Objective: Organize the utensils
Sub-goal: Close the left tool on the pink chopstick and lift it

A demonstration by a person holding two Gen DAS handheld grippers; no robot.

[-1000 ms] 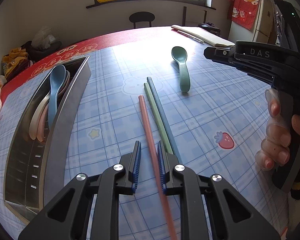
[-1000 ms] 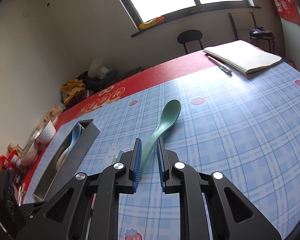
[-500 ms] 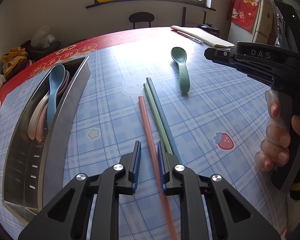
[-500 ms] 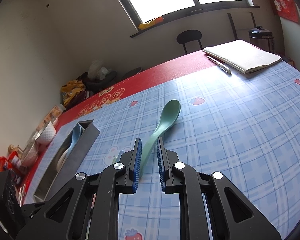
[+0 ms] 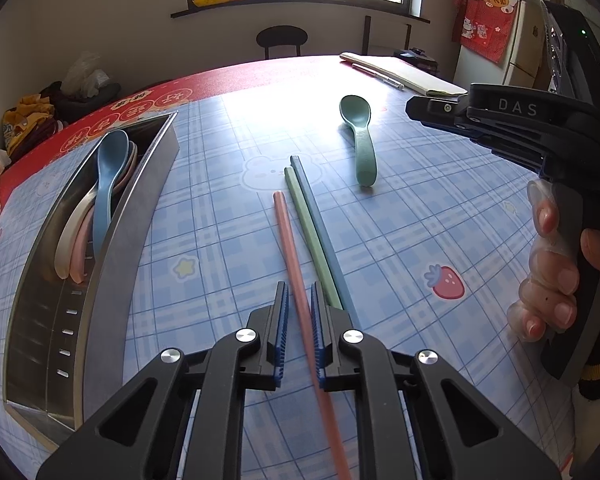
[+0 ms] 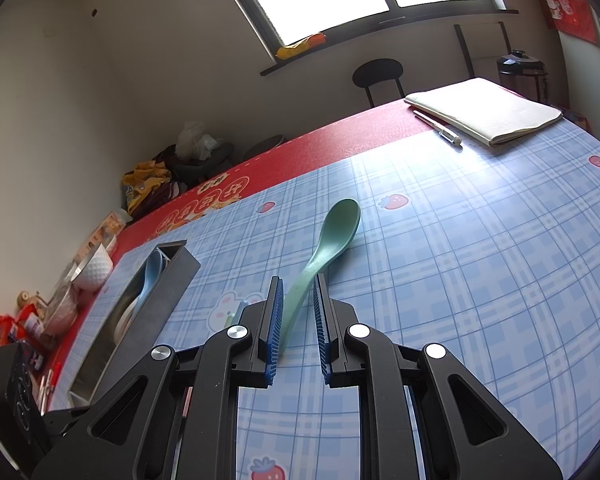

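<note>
My left gripper (image 5: 300,300) points down at the table, its jaws closing on a pink chopstick (image 5: 288,240) with the blue pads against its sides. A green chopstick (image 5: 304,216) and a blue chopstick (image 5: 318,216) lie side by side just right of it. Farther off lies a green spoon (image 5: 362,148). My right gripper (image 6: 297,292) hovers above the spoon's (image 6: 332,240) handle, narrowly open, its pads not pressing on it. On the left stands a steel utensil holder (image 5: 112,264) with a blue spoon (image 5: 106,188) and pale spoons inside.
A notebook (image 6: 488,108) with a pen (image 6: 438,126) lies at the table's far side. A white bowl (image 6: 96,268) and snack packets crowd the left edge. A person's hand (image 5: 552,280) grips the right tool. A black chair (image 5: 282,38) stands beyond the table.
The left gripper's pads have drawn closer together onto the pink chopstick. Neither hand has shifted, and the spoon and the other chopsticks lie as before.
</note>
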